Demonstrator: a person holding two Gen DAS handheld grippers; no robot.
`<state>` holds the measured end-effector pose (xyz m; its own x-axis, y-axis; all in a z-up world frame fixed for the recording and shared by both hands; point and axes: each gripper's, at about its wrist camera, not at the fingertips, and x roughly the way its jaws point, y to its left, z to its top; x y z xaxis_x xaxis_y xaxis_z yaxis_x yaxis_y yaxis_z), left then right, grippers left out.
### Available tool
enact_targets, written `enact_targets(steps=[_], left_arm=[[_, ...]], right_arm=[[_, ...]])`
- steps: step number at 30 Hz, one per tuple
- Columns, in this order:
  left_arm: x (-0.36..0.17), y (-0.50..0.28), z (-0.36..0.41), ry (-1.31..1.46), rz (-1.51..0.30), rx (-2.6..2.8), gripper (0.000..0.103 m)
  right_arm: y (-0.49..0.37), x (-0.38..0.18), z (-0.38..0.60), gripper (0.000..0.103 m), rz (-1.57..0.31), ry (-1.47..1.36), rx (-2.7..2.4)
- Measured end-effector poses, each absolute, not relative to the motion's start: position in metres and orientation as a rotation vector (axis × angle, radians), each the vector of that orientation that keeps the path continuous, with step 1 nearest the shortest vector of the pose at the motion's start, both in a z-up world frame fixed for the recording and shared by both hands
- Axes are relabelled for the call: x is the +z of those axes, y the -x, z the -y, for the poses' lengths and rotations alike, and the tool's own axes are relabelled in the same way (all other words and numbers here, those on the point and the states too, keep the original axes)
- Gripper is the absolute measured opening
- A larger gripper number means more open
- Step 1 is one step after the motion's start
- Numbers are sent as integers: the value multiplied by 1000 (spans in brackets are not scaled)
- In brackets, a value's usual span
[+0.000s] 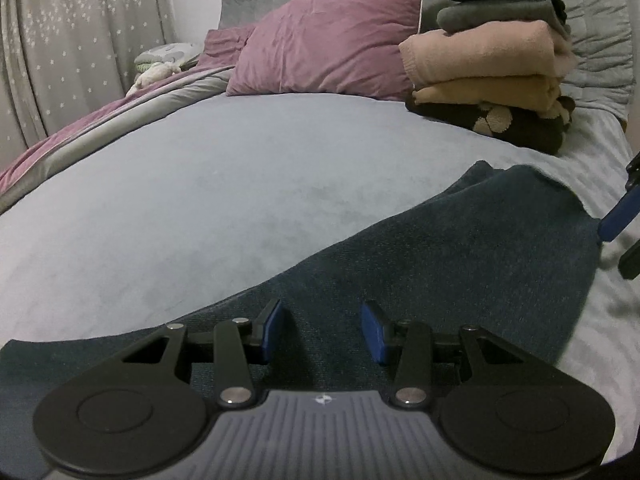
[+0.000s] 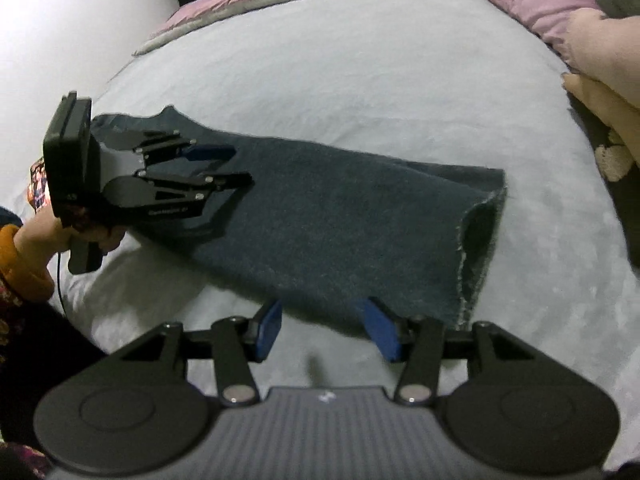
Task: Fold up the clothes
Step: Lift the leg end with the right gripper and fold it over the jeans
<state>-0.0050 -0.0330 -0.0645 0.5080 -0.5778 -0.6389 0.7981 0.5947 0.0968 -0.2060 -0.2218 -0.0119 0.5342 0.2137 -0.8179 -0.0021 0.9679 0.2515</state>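
Right now a dark blue knitted garment (image 2: 340,216) lies flat and folded into a long strip on the pale grey-blue bed cover (image 2: 320,64), its open hem end toward the right in the right wrist view. The left tool (image 1: 323,330) hovers just over one end of that garment, its blue pads (image 1: 272,328) spread apart with nothing between them. In the right wrist view the same tool (image 2: 236,166) is held by a hand (image 2: 48,232) in a mustard-yellow cuff (image 2: 20,268). The right tool (image 2: 326,330) is near the garment's long edge, close to the hem corner, its jaws likewise apart and empty, the bed cover showing between them. Toward the head of the bed, a stack of folded clothes (image 1: 492,60) in black, grey, beige and dark brown sits beside a mauve pillow (image 1: 320,36), well apart from the garment. A star-patterned curtain (image 1: 76,40) hangs at the far left.
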Motion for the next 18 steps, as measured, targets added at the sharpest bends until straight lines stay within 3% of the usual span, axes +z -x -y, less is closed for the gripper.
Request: enact_targets(steps=[7, 18], left_arm=[[-65, 4, 33, -409, -602, -859, 42], [-66, 3, 33, -402, -606, -860, 43]], right_arm=[[200, -3, 274, 48, -911, -427, 46], [177, -52, 368, 44, -827, -984, -24]])
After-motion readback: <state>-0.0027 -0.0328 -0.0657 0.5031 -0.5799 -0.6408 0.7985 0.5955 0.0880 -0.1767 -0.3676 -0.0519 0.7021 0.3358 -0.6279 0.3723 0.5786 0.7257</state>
